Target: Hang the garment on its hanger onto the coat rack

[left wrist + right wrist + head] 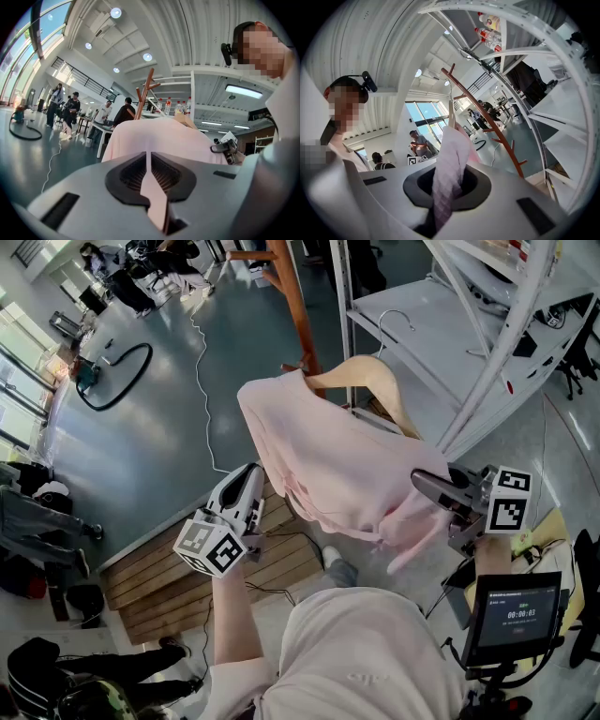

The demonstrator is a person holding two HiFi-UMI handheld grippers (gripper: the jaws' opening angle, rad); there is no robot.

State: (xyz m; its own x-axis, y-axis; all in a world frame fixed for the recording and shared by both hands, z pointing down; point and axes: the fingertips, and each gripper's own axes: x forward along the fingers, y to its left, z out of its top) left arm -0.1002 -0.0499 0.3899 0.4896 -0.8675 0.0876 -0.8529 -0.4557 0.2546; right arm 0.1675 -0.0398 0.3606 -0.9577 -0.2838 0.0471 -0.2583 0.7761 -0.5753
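A pale pink garment (328, 460) hangs on a wooden hanger (370, 376) whose metal hook (394, 320) points up and away. My left gripper (255, 482) is shut on the garment's left edge, and pink cloth (154, 192) shows pinched between its closed jaws. At the lower right side, my right gripper (429, 486) is shut on the garment, with a fold of fabric (447, 168) rising out of its jaws. The brown wooden coat rack (291, 296) stands beyond the garment; its pegged pole (487, 117) also shows in the right gripper view and its top (147, 86) in the left gripper view.
A white metal shelving frame (506, 324) stands close on the right. A tablet screen (516, 610) is mounted at lower right. Wooden planking (159, 582) lies underfoot, and a white cable (202, 381) runs across the grey floor. People stand at tables (65, 110) far off.
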